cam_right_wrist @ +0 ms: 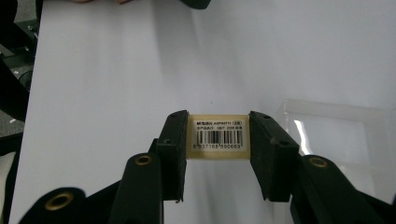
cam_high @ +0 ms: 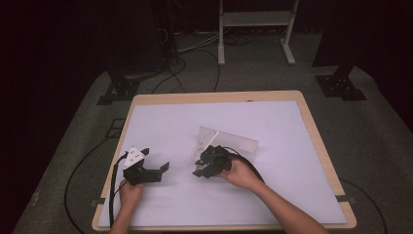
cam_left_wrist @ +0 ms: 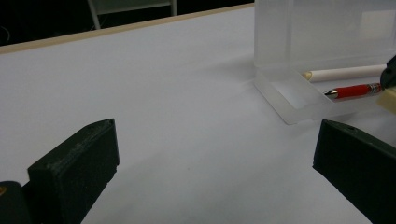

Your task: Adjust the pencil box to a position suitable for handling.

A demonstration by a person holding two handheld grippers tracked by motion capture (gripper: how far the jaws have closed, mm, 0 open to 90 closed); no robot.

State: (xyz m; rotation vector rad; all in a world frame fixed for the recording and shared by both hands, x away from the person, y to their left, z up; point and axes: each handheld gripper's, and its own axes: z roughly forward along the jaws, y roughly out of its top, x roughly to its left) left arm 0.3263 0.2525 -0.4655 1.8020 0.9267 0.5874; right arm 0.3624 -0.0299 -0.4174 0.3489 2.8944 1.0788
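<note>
Right claw (cam_right_wrist: 218,140) over white table sheet (cam_high: 272,122), dark room.

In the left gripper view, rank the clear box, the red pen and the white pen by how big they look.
1. Clear box, largest by far.
2. White pen, longer visible stretch.
3. Red pen, shortest visible.
Both pens are cut off at the right by the other claw, so their order is unsure.

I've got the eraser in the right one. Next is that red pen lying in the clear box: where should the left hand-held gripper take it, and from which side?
Probably at the red barrel's middle, coming down from above through the open top of the clear box. The red pen lies flat on its floor beside a white pen, so the low front wall blocks a level approach. The left hand-held gripper is open wide; set its jaws across the barrel.
</note>
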